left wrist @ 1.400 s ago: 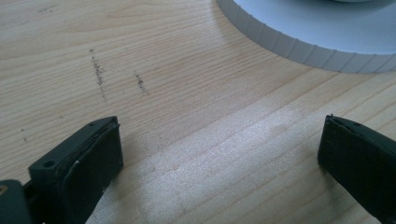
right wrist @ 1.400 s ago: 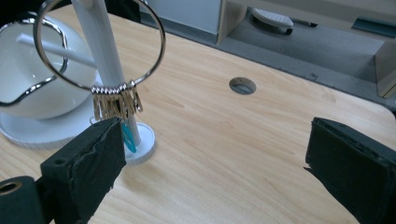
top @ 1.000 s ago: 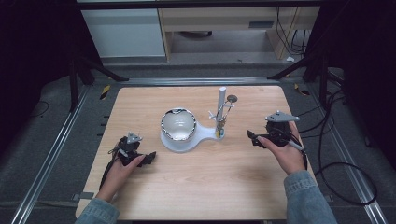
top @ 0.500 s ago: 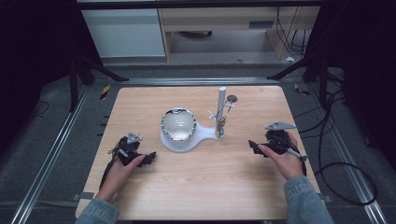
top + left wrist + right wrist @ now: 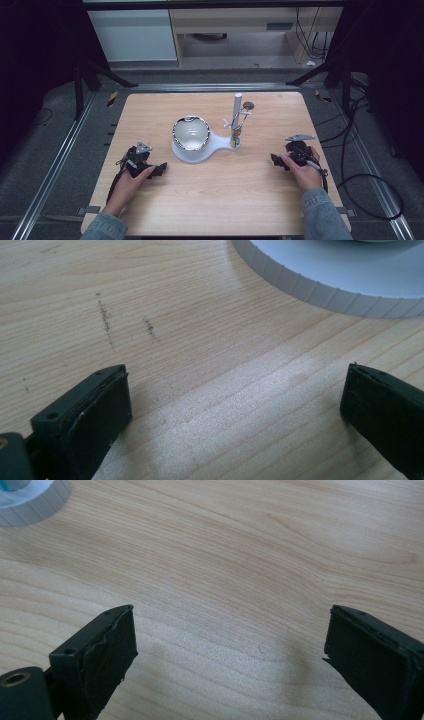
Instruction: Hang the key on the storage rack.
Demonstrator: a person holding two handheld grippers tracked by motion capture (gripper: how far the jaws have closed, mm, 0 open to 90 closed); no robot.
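White stand's (image 5: pixel 350 270) top cut off

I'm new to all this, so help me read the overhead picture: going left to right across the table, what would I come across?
Left gripper → bowl on its white base → upright post → right gripper.

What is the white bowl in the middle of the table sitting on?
The bowl sits on a white stand base with a ribbed edge, whose narrow end carries an upright post. The bowl covers the part of the base beneath it, so any seat or recess there is hidden.
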